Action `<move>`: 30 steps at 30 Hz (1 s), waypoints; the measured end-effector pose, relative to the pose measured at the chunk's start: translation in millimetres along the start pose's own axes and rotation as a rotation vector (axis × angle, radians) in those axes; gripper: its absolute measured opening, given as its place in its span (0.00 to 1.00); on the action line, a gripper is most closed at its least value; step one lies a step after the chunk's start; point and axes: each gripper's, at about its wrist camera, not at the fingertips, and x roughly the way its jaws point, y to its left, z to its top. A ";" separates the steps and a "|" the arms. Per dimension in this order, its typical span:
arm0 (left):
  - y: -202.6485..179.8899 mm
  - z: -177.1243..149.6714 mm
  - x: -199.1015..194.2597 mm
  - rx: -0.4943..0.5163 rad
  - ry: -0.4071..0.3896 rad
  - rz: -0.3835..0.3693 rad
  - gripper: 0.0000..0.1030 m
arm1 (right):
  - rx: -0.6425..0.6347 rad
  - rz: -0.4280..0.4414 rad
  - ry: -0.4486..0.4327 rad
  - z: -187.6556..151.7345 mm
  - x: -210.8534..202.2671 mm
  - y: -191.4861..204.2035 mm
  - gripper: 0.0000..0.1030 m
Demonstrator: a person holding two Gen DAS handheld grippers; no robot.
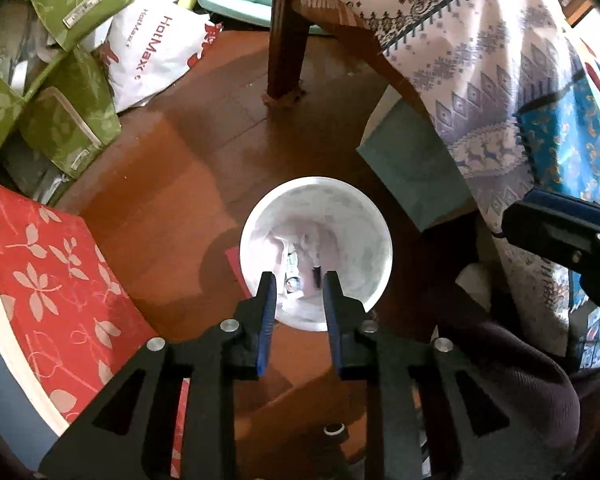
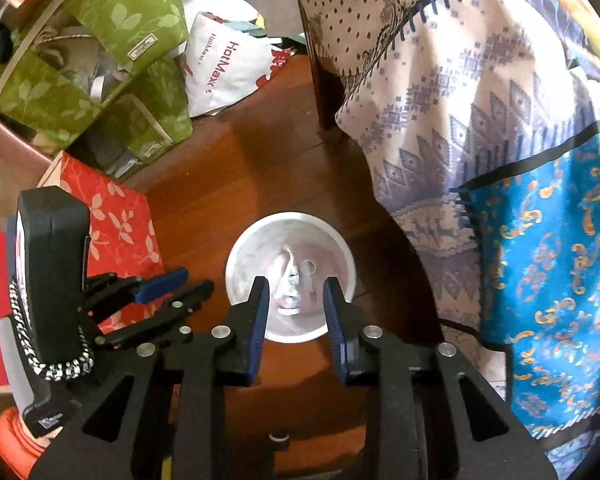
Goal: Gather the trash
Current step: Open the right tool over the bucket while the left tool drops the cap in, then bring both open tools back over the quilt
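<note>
A round white trash bin (image 1: 352, 216) stands on the brown wooden floor and shows in both views (image 2: 244, 252). Crumpled trash (image 1: 290, 268) lies at its bottom, also in the right wrist view (image 2: 290, 284). My left gripper (image 1: 300, 284) is open and empty, pointing down above the bin's near rim. My right gripper (image 2: 296, 290) is open and empty, also above the bin's mouth. The left gripper shows at the left of the right wrist view (image 2: 180, 282). Part of the right gripper's body (image 1: 560, 236) shows at the right of the left wrist view.
A table leg (image 1: 286, 28) stands behind the bin, with a patterned cloth (image 2: 460, 100) hanging at the right. Green fabric boxes (image 2: 100, 60), a white HotMax bag (image 1: 152, 48) and a red floral box (image 1: 48, 276) crowd the left. A teal box (image 1: 412, 164) sits right of the bin.
</note>
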 end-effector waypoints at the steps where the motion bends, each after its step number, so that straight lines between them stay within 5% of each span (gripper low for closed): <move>1: -0.4 -1.1 -4.2 0.002 -0.007 0.002 0.22 | -0.006 -0.003 -0.003 -0.3 -1.4 -1.5 0.25; 19: -32.0 -23.2 -162.6 0.061 -0.300 -0.003 0.22 | -0.023 -0.036 -0.220 -37.9 -114.5 -1.5 0.24; 30: -124.4 -35.2 -241.3 0.197 -0.469 -0.055 0.31 | 0.071 -0.102 -0.434 -81.4 -212.0 -44.4 0.24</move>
